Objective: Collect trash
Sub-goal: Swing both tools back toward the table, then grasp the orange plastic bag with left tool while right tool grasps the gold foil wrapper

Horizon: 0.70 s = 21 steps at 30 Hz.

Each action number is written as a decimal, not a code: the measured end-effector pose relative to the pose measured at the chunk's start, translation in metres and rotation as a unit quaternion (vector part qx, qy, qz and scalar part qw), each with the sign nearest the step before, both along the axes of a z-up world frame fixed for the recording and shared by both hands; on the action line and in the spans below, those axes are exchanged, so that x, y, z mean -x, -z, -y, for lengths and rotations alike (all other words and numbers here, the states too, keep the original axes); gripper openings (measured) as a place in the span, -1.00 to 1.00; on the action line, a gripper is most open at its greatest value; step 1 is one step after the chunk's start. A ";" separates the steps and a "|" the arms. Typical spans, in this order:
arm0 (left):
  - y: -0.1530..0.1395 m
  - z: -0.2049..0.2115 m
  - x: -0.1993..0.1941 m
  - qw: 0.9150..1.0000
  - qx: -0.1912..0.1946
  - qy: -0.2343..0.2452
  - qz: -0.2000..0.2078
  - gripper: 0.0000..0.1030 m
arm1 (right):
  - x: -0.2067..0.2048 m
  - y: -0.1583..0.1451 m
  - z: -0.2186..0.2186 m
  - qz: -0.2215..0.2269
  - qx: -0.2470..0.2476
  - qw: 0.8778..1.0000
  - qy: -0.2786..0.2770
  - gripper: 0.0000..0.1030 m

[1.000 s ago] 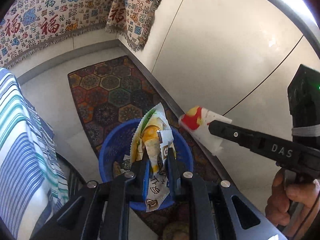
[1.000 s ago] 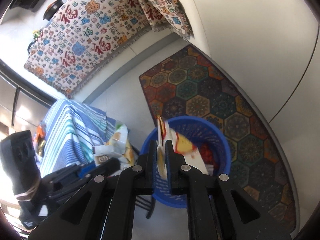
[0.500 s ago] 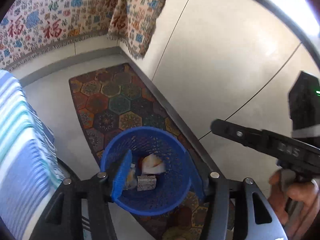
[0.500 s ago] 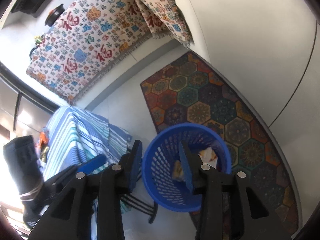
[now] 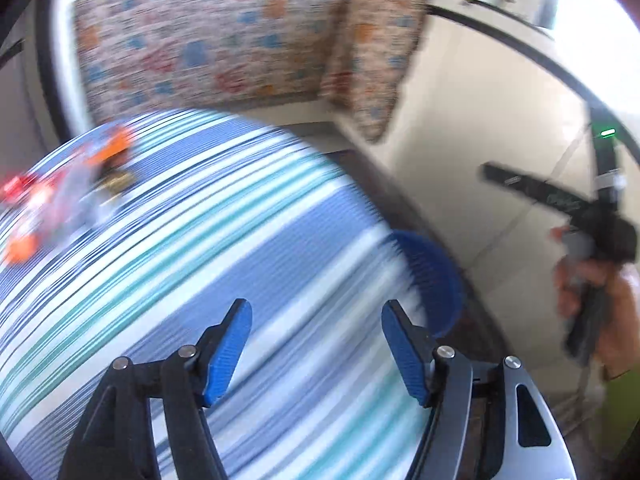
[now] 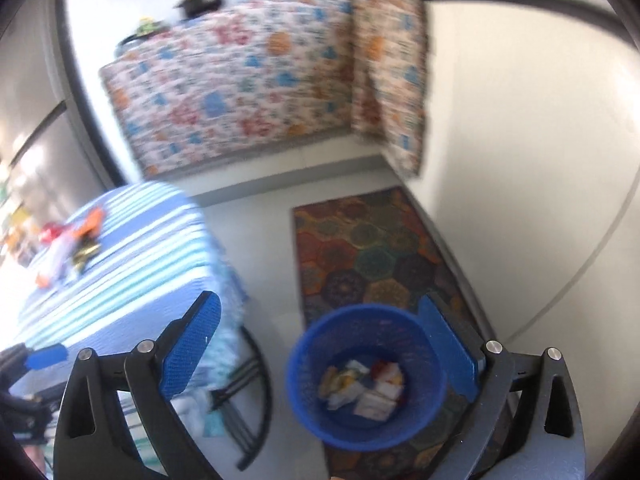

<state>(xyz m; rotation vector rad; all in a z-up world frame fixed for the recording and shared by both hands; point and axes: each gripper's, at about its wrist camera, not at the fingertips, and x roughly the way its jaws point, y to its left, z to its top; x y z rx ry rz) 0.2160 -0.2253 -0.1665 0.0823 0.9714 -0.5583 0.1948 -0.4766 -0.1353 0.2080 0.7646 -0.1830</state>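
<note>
My left gripper (image 5: 316,354) is open and empty above the blue-striped tablecloth (image 5: 192,264). My right gripper (image 6: 320,352) is open and empty above the blue mesh basket (image 6: 434,394), which holds several crumpled wrappers (image 6: 364,388). The basket (image 5: 434,276) shows partly behind the table edge in the left wrist view. More trash (image 5: 52,200), red, orange and clear, lies blurred at the table's far left; it also shows in the right wrist view (image 6: 68,240). The right gripper's handle and hand (image 5: 588,232) appear at the right of the left wrist view.
A patterned hexagon rug (image 6: 372,252) lies under the basket on the pale floor. A floral cloth (image 6: 256,80) drapes a counter at the back, with pans on top. A white wall (image 6: 520,160) runs along the right. Black table legs (image 6: 248,380) stand beside the basket.
Both grippers dropped their wrappers into the basket and opened. The left has swung left and up over the striped table; the right has pulled back from the basket.
</note>
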 end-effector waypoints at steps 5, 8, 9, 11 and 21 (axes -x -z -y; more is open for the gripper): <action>0.026 -0.091 -0.005 0.995 -0.053 -0.087 0.007 0.34 | -0.010 0.005 -0.107 0.003 0.009 0.994 -0.109 0.93; 0.036 -0.132 -0.013 0.989 -0.077 -0.125 0.013 0.34 | -0.019 0.020 -0.167 -0.014 0.024 0.985 -0.172 0.93; 0.038 -0.144 -0.016 0.987 -0.083 -0.135 0.015 0.34 | -0.023 0.026 -0.185 -0.021 0.028 0.981 -0.190 0.93; 0.039 -0.162 -0.019 0.986 -0.081 -0.146 0.018 0.34 | -0.031 0.035 -0.210 -0.033 0.035 0.976 -0.213 0.93; 0.045 -0.199 -0.059 0.981 -0.078 -0.178 0.024 0.63 | -0.073 0.076 -0.267 -0.089 0.055 0.964 -0.244 0.93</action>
